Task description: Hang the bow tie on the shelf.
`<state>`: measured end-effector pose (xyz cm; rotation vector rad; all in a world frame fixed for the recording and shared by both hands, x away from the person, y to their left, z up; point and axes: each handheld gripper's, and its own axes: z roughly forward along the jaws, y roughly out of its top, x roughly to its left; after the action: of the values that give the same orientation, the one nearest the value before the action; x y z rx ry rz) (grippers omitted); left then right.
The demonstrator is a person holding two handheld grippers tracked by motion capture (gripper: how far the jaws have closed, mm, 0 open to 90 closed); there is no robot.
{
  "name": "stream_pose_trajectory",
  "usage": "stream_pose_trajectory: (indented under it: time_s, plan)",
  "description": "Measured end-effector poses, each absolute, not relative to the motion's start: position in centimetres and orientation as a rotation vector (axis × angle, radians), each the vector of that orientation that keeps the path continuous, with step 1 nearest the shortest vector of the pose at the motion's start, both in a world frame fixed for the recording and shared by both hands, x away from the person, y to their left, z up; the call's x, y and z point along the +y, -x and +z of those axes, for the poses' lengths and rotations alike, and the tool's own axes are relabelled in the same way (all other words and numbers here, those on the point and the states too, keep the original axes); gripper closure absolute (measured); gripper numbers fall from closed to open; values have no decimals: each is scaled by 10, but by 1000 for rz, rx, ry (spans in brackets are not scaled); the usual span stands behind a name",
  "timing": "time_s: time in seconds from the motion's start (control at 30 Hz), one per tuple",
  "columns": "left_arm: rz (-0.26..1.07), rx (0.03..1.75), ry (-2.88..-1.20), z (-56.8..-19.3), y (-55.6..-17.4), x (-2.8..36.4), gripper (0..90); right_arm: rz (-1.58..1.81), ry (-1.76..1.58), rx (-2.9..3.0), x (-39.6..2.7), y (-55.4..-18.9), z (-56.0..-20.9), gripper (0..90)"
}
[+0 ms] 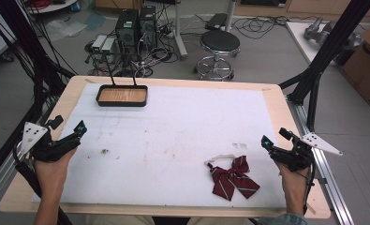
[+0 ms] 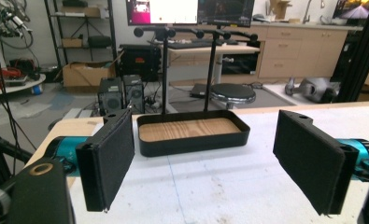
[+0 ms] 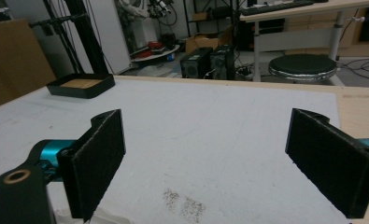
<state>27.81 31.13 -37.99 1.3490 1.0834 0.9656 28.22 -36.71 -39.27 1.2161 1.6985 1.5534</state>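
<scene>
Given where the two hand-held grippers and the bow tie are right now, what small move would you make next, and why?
Probably bring the right hand-held gripper inward and toward the person, over the red striped bow tie. Its jaws stand wide open with nothing between them, and the bow tie lies loose on the white mat, much nearer to this gripper than to the left hand-held gripper. The black tray at the far left looks a likely destination.

Both hands parked low at the table edges, jaws wide open

Left gripper [image 1: 79, 127] sits at the left side, held in the left hand [image 1: 51, 161], forearm coming up from the bottom, tips pointing forward and inward. Right gripper [image 1: 265, 141] mirrors it on the right, gripped by the right hand [image 1: 292, 176]. In both gripper views the two black pads [image 2: 108, 156] stand well apart with nothing between them.
</scene>
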Motion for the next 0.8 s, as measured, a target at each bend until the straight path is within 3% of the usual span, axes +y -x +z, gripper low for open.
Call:
stream_pose_trajectory:
  time_s: [0.8]
  plan:
    - [945,1100,-1362,-380,-276,313,194,1564,-1140,1740,-365,-282,-391,110]
